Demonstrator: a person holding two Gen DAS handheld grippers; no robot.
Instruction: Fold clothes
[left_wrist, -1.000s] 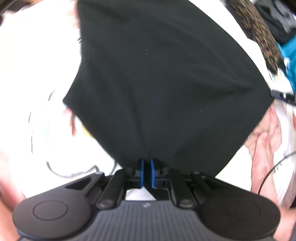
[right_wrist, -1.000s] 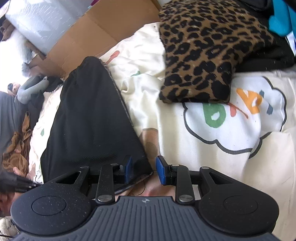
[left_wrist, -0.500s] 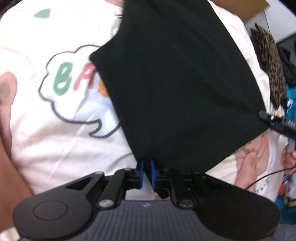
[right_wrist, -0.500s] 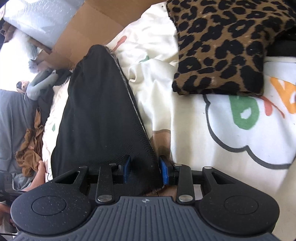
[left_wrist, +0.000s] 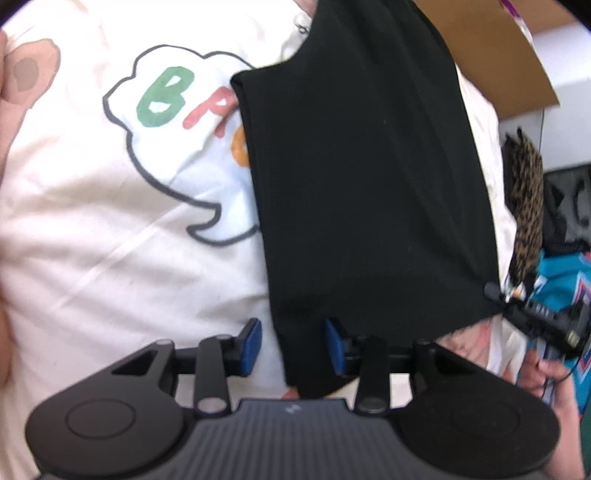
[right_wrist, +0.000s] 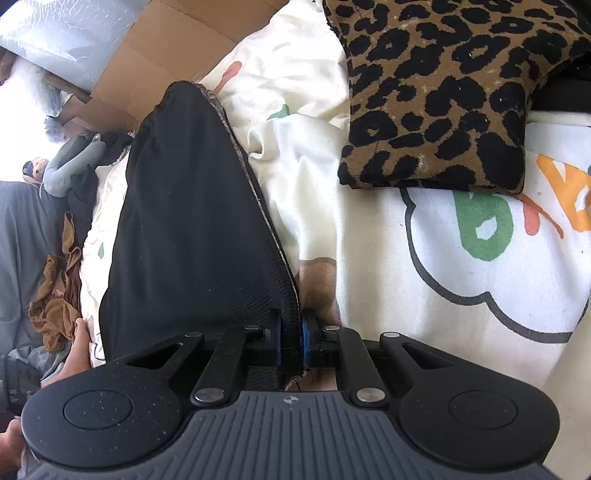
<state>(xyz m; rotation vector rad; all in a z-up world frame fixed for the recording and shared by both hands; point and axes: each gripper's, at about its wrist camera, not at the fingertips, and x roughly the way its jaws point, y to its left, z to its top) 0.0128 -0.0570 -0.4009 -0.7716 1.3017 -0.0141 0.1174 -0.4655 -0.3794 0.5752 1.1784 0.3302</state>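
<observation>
A black garment (left_wrist: 369, 184) lies flat on a cream printed bedsheet (left_wrist: 92, 258). My left gripper (left_wrist: 293, 347) is low over the garment's near corner and its jaws are opening. The corner lies loose between the blue pads (left_wrist: 253, 345), which do not press on it. In the right wrist view the same black garment (right_wrist: 184, 221) runs away from me, and my right gripper (right_wrist: 291, 339) is closing, its pads pinching the garment's hemmed edge. The right gripper's tip (left_wrist: 532, 317) also shows at the garment's other near corner in the left wrist view.
A folded leopard-print garment (right_wrist: 443, 92) rests on the sheet to the right of the black one. Cardboard (right_wrist: 166, 55) stands behind the bed. A teal garment (left_wrist: 561, 280) and a brown cloth heap (right_wrist: 55, 295) lie off to the sides. A hand (left_wrist: 546, 373) holds the right gripper.
The left jaws went from pinching the black garment's corner to standing apart around it, and that view rolled. The right jaws closed onto the garment's edge.
</observation>
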